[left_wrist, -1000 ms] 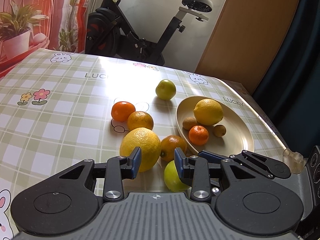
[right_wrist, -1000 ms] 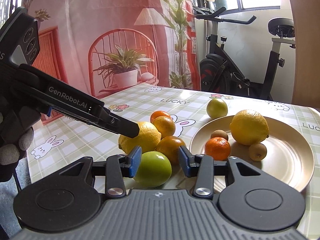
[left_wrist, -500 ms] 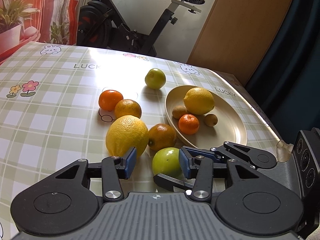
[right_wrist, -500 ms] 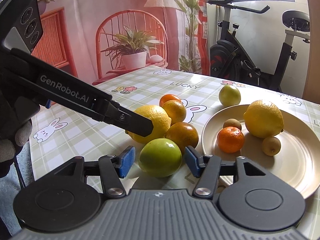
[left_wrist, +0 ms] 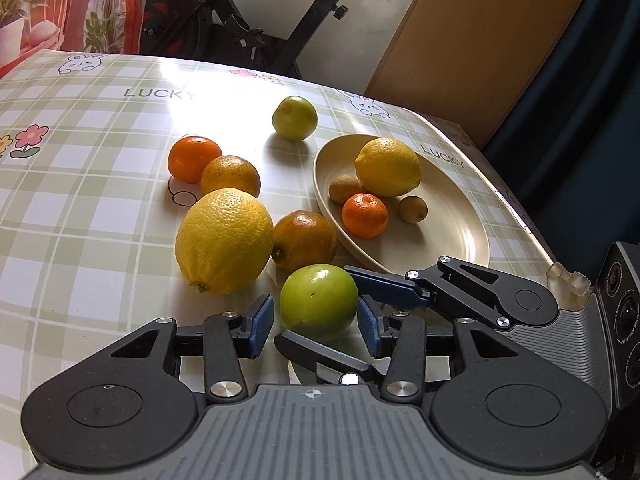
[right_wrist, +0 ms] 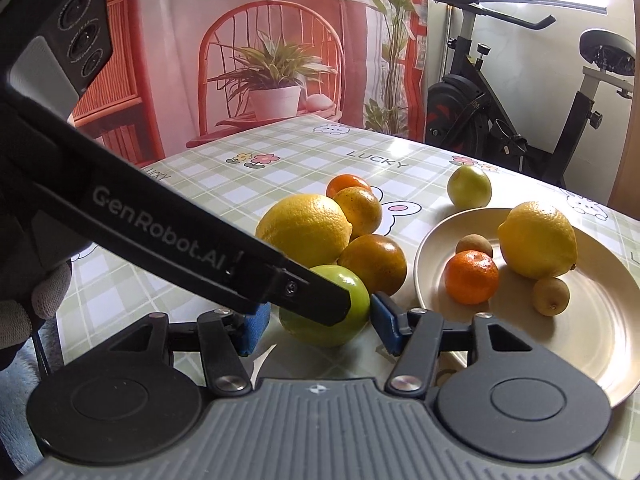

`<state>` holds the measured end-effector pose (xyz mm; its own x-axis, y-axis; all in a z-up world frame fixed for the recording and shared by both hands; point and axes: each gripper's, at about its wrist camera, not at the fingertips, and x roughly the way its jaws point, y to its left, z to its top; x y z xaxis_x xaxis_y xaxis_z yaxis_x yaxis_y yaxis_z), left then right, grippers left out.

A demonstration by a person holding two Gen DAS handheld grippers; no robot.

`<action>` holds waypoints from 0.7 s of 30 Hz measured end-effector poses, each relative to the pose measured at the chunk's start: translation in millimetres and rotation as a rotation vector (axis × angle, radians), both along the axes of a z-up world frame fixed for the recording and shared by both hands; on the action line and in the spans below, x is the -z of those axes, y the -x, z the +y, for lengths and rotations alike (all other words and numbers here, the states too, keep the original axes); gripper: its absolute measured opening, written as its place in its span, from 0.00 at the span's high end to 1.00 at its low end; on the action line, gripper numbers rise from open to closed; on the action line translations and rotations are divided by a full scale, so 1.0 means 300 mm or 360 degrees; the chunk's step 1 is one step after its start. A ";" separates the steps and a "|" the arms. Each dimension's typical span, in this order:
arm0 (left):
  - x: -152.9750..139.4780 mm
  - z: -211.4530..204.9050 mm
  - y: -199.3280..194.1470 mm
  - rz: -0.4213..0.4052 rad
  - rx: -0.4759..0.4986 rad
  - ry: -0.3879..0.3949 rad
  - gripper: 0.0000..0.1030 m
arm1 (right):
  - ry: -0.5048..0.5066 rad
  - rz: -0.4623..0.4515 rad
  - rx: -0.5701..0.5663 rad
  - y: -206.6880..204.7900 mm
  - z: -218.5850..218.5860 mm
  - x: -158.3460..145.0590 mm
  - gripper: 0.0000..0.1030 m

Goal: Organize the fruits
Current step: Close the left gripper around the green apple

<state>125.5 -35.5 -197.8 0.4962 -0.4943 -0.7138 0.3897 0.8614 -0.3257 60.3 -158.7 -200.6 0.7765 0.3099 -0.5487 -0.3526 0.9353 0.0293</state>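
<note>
On the tabletop (left_wrist: 80, 216), at 6 o'clock of the plate (left_wrist: 448, 240), a green apple (left_wrist: 318, 300) is flanked by both claws. Left claw (left_wrist: 316, 326) and right claw (right_wrist: 316, 326) are held apart, pads clear of it, after recent widening.

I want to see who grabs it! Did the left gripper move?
Yes. The left gripper slid from the big lemon down to the green fruit; its jaws just opened, the fruit between them.
</note>
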 end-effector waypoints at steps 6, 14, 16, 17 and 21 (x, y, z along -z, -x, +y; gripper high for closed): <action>0.014 0.003 -0.004 0.0003 -0.0001 0.0020 0.53 | -0.0016 0.0024 0.0006 -0.010 -0.009 0.000 0.44; 0.020 0.012 -0.004 0.0003 -0.0009 0.0042 0.52 | 0.0035 0.0080 0.0010 -0.032 0.005 0.009 0.44; 0.020 0.014 -0.006 0.0002 -0.0011 0.0045 0.52 | 0.0045 0.0080 0.0013 -0.034 0.006 0.012 0.44; 0.021 0.016 -0.006 0.0003 -0.0011 0.0048 0.52 | 0.0045 0.0075 0.0018 -0.033 0.005 0.012 0.45; 0.022 0.012 -0.004 0.0001 -0.0011 0.0036 0.52 | 0.0032 0.0069 0.0026 -0.032 -0.001 0.012 0.49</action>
<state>126.7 -31.8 -204.2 0.4993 -0.5070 -0.7026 0.3836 0.8565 -0.3454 69.9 -158.8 -204.1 0.7568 0.2860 -0.5878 -0.3359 0.9415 0.0255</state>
